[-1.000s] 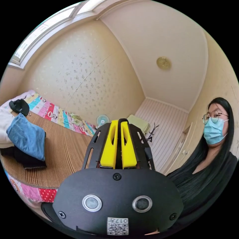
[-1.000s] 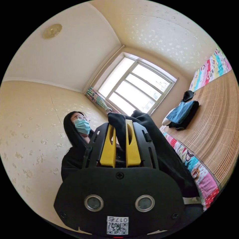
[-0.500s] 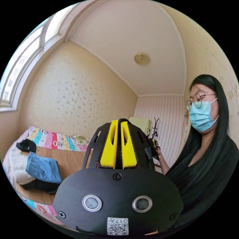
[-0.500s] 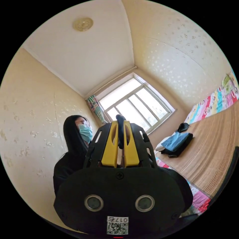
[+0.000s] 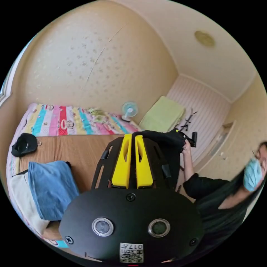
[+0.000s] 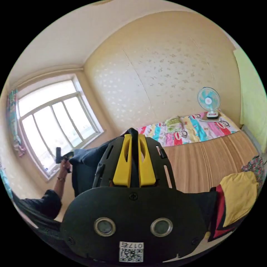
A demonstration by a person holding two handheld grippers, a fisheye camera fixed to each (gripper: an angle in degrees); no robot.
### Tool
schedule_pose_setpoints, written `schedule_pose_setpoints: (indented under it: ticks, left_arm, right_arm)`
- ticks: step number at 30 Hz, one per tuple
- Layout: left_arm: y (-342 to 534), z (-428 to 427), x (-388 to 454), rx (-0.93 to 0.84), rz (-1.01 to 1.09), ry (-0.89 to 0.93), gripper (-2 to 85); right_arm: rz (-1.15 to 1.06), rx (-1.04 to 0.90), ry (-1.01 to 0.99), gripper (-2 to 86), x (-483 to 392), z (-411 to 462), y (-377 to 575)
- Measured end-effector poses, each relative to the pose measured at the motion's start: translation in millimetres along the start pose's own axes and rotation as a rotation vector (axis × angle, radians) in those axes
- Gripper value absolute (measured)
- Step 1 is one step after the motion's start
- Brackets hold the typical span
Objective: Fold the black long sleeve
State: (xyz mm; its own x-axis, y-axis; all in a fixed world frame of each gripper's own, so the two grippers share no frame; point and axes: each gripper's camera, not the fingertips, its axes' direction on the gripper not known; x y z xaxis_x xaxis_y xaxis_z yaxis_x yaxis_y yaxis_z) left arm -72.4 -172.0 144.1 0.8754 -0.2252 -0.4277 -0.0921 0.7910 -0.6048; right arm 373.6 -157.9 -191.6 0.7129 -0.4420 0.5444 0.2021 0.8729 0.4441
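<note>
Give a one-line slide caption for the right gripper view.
Right gripper clamps black shirt above the mat, fan beyond.

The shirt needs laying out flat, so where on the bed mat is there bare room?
The woven mat lies bare between the patterned sheet and the yellow and red clothes. It is crowded by the blue folded pile and the black cap.

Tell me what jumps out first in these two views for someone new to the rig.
The yellow jaws of the left gripper and right gripper sit mid-frame in their own views, each clamped on the black long sleeve, which is stretched in the air between them. Behind lies the woven bed mat; a folded blue garment sits at its end.
</note>
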Motion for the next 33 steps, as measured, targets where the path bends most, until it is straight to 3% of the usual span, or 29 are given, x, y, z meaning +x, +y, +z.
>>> schedule_pose_setpoints:
  ticks: [2,4,8,10,13,15,19,33]
  left_arm:
    - [-28.3,63.4,-29.8,-0.126,-0.041,-0.276,6.4]
    - [-20.7,129.9,-43.7,-0.232,-0.068,-0.477,11.2]
    - [56.2,215.4,-42.0,-0.318,-0.063,-0.347,12.1]
    - [127.2,271.4,-43.6,-0.443,-0.102,-0.267,11.4]
    - [202.0,307.6,-40.0,-0.536,-0.149,-0.331,11.1]
    - [230.2,306.2,-31.8,-0.496,-0.133,-0.386,10.6]
    - [251.1,286.5,-14.3,-0.405,-0.103,-0.519,7.8]
    - [281.1,170.7,-33.0,-0.352,-0.232,-0.417,5.0]
  right_arm:
    - [0.034,-0.17,0.193,7.3,15.2,100.3,-14.1]
    - [0.056,-0.309,0.223,9.4,15.6,180.0,14.1]
    - [-0.025,-0.353,0.205,9.3,-7.4,240.7,123.1]
    - [-0.082,-0.47,0.239,9.5,-16.8,278.0,214.1]
    - [-0.107,-0.588,0.291,9.5,-25.0,304.1,318.2]
    - [-0.115,-0.634,0.336,9.4,-28.2,312.4,367.6]
    - [-0.137,-0.511,0.393,8.0,-38.5,299.5,423.4]
    - [-0.152,-0.49,0.378,5.7,-62.4,244.6,516.0]
